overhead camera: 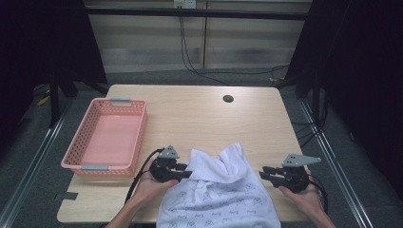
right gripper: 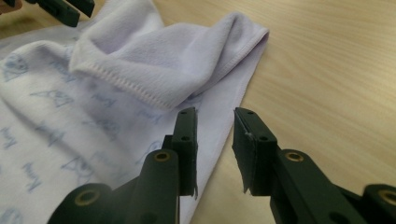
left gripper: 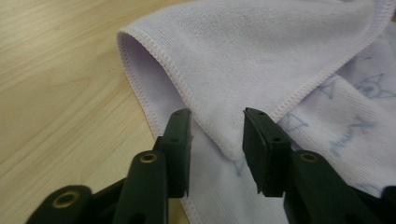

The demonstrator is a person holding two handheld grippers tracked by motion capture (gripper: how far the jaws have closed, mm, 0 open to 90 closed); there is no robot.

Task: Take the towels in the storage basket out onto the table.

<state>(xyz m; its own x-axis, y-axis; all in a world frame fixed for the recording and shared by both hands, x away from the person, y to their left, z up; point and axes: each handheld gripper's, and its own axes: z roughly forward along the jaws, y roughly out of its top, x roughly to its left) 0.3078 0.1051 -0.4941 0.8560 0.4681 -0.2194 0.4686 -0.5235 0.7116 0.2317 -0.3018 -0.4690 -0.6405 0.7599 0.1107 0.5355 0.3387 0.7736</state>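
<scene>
Table (overhead camera: 199,114): light wood, middle of the high view.
Towel (overhead camera: 218,194): white with pale blue print, lower centre, its far end folded back into a rumpled heap.
Basket (overhead camera: 138,137): pink, perforated, left of the towel, well apart from it.
Left gripper (overhead camera: 183,171): at the towel's left edge, jaws apart, a folded corner between them, not pinched.
Right gripper (overhead camera: 266,173): just right of the towel, jaws apart over its edge.

Dim surrounds, lit table, soft pics.
</scene>
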